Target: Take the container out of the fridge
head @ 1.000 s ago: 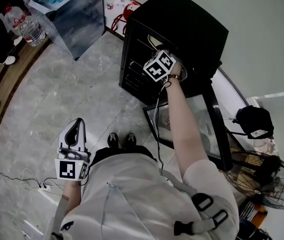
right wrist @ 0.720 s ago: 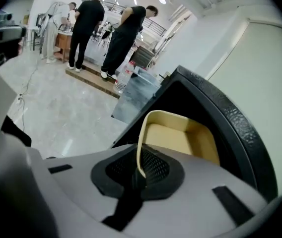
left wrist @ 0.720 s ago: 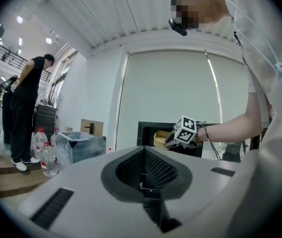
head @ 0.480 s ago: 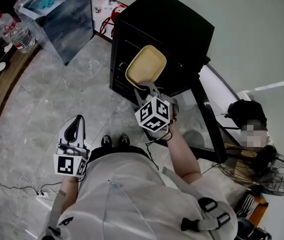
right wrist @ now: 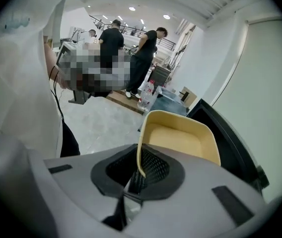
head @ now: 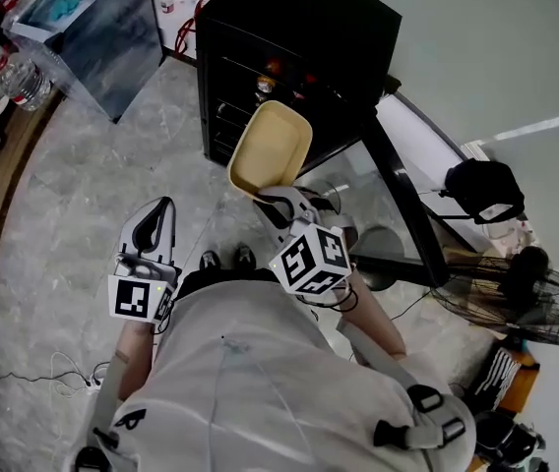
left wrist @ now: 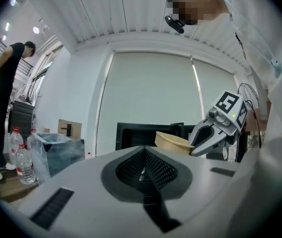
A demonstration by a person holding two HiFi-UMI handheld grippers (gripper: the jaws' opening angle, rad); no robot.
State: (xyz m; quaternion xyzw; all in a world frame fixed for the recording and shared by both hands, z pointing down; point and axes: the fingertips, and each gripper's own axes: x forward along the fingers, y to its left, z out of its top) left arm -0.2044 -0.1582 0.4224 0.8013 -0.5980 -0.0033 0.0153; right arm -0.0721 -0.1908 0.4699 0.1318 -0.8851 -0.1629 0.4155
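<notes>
Pinching rim of yellow container (head: 270,147) with right gripper (head: 278,201), out in air just before black fridge (head: 299,28), door apparently open. Holding left gripper (head: 157,210) pressed together, empty, well aside.

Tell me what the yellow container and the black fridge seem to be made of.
Container: likely plastic, matte pale yellow; thin wall, even colour. Fridge: casing looks like matte black painted metal or plastic, unclear which; its open door seems glass, since the floor shows through.
</notes>
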